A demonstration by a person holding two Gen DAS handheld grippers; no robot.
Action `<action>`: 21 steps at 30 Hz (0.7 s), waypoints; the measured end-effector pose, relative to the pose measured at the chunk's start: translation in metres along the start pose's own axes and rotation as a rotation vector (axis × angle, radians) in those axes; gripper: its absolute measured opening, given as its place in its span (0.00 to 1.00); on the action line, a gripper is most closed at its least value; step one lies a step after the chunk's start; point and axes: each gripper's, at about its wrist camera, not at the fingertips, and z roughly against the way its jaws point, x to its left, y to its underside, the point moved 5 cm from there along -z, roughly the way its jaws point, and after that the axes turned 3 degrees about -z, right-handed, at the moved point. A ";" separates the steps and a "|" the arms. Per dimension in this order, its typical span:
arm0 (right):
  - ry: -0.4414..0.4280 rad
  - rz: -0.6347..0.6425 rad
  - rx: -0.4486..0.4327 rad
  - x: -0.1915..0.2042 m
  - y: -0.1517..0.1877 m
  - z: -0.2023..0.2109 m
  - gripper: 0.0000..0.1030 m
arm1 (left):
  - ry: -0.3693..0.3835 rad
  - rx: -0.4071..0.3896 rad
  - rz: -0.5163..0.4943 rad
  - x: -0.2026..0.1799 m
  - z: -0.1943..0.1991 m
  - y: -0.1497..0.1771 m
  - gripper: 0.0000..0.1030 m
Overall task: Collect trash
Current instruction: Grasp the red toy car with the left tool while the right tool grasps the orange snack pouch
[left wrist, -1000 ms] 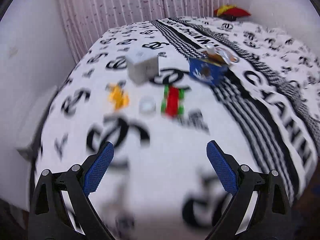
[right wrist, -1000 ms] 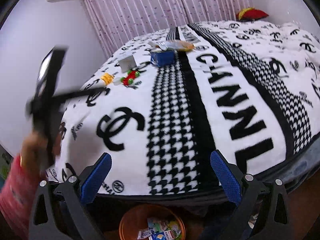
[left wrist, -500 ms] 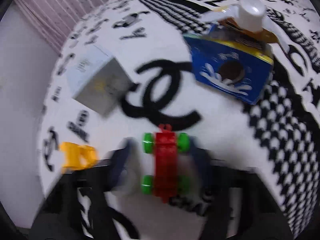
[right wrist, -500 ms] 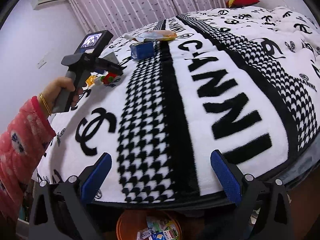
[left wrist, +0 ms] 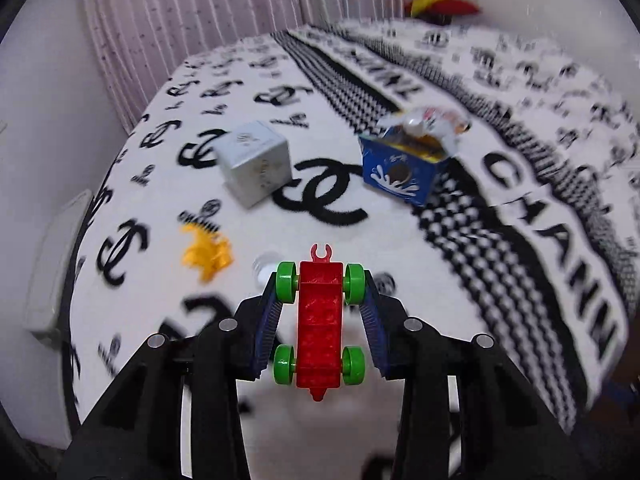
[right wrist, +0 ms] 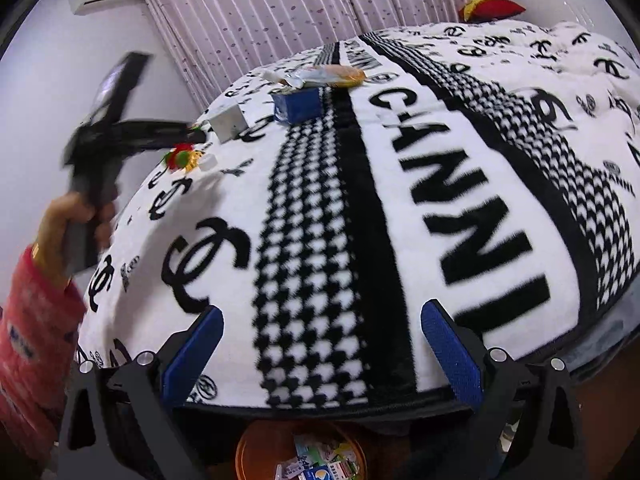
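At the bed's [right wrist: 500, 208] left edge my left gripper [left wrist: 320, 304] has its fingers [left wrist: 269, 320] pinching the red toy car [left wrist: 320, 320] by its green wheels, clear of the blanket, ready to carry; the yellow wrapper [left wrist: 206, 254], grey box [left wrist: 256, 162] and blue carton [left wrist: 400, 170] lie beyond it; my right gripper [right wrist: 320, 354] waits at the near edge, fingers spread and empty, above the orange bin [right wrist: 248, 452] on the floor.

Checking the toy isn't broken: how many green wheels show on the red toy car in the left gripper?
4: on the red toy car, two green wheels at the far end and two at the near end. None looks hidden.
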 end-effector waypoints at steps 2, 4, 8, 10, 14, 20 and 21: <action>-0.004 0.006 -0.020 0.005 -0.012 0.000 0.95 | 0.023 -0.037 0.034 0.006 0.025 0.017 0.37; 0.012 0.039 -0.056 0.013 -0.028 0.000 0.95 | 0.042 -0.060 0.062 0.011 0.047 0.040 0.37; 0.076 0.139 -0.155 0.033 -0.075 -0.013 0.95 | 0.068 -0.081 0.100 0.018 0.071 0.077 0.37; 0.088 0.186 -0.191 0.045 -0.101 -0.029 0.95 | 0.084 -0.078 0.120 0.021 0.077 0.093 0.37; 0.188 0.330 -0.303 0.070 -0.150 -0.070 0.95 | 0.122 -0.062 0.150 0.027 0.080 0.116 0.37; 0.350 0.518 -0.353 0.096 -0.212 -0.140 0.95 | 0.158 -0.036 0.167 0.034 0.073 0.135 0.37; 0.358 0.530 -0.349 0.098 -0.219 -0.149 0.95 | 0.163 -0.029 0.173 0.036 0.069 0.136 0.37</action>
